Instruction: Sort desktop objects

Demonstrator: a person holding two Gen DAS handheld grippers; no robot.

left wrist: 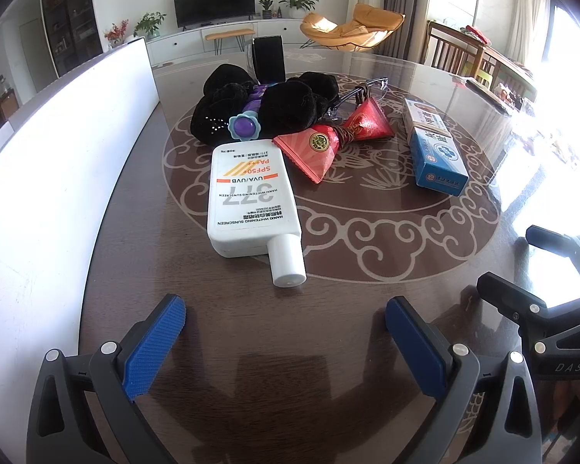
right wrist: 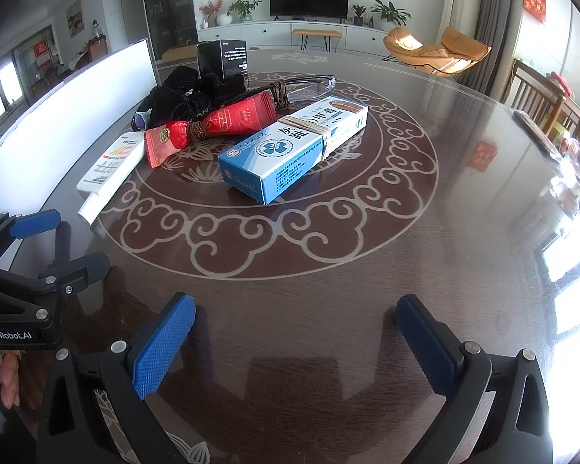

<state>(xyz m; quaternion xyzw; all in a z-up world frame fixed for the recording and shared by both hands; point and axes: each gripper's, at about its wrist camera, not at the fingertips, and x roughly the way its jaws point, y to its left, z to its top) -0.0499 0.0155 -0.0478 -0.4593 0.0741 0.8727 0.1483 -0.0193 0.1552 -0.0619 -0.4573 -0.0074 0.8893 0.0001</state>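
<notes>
Desktop objects, clustered mid-table (left wrist: pixel 367 309) — white sunscreen bottle (left wrist: pixel 251 197) lying flat, cap toward the camera; red wrapped packets (left wrist: pixel 321 147) tied at the middle, touching the bottle's far corner; blue-and-white medicine box (right wrist: pixel 290 150) banded with a rubber band, just right of the packets; black fabric heap (left wrist: pixel 266 106) behind, purple flower-headed item (left wrist: pixel 244 125) on it; clear glasses (left wrist: pixel 367 91); black box (right wrist: pixel 222 58) at rear. Left gripper (left wrist: pixel 286 328) — spread wide, empty, near the bottle cap. Right gripper (right wrist: pixel 295 328) — spread wide, empty, short of the medicine box.
</notes>
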